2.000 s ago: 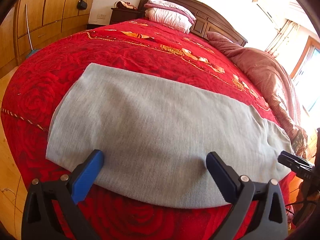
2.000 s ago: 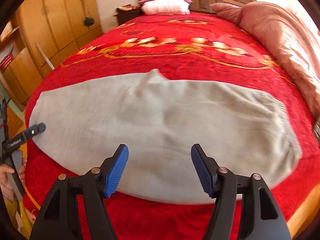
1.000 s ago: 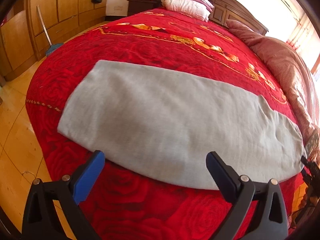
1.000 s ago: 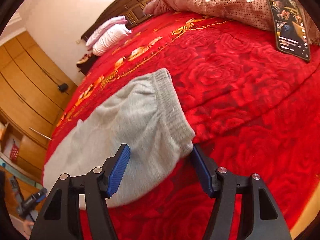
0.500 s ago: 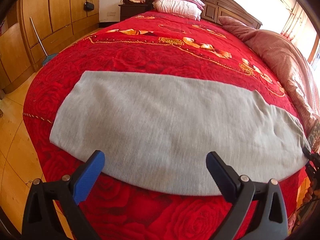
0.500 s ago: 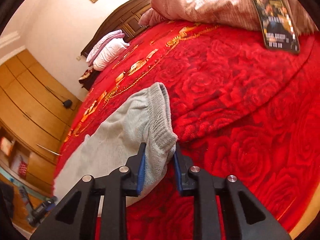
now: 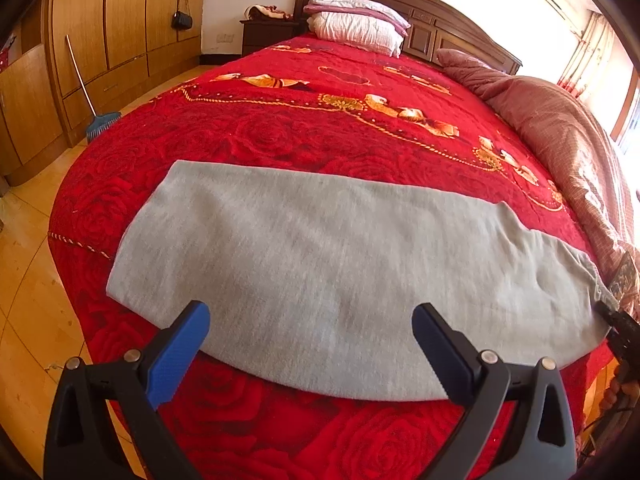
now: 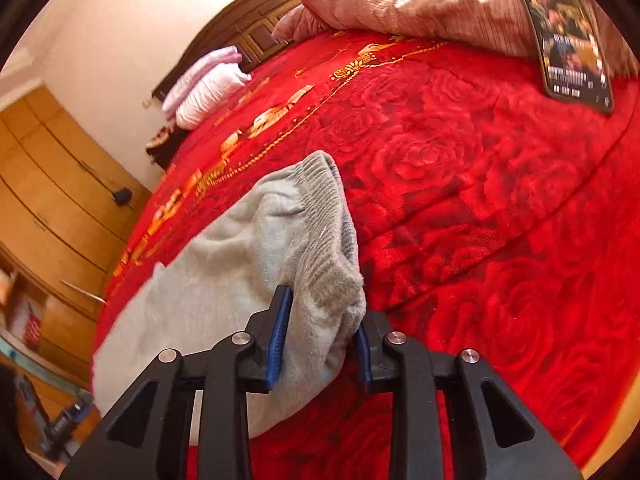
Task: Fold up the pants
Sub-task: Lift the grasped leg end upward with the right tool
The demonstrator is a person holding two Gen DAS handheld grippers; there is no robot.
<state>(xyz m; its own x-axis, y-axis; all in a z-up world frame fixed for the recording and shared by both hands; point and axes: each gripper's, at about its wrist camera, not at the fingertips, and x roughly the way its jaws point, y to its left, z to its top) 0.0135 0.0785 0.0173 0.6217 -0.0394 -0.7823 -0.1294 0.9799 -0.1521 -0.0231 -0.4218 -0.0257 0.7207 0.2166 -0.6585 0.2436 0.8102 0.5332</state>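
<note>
Right gripper (image 8: 320, 336): its blue pads are pinching the ribbed waistband end of the pants, with the cloth bunching up between them; the jaws are easing slightly apart while the fabric is sitting between the pads and touching both.
Left gripper (image 7: 308, 344): its jaws are standing wide apart with nothing between them, hovering over the near long edge of the pants and not touching the cloth.
Pants (image 7: 340, 264): light grey, soft fleecy knit, lying flat as one long band across the foot end of the bed, apparently with one leg laid on the other; the near edge is running close to the edge of the mattress.
Waistband (image 8: 328, 216): a ribbed elastic strip, slightly darker grey, lifting off the bedspread and curling over at the corner where the right gripper is holding it.
Pants surface: mostly smooth in the left wrist view, with a shallow crease near the waistband end; in the right wrist view the raised end is wrinkling into soft folds.
Bedspread (image 7: 320, 128): bright red with a rose pattern and gold embroidery, lying under the pants.
Phone (image 8: 568, 36): a dark slab with a lit picture, resting on the pink quilt (image 7: 560, 128) well beyond the waistband.
Pillows (image 7: 356, 24): stacking against the dark wooden headboard at the far end.
</note>
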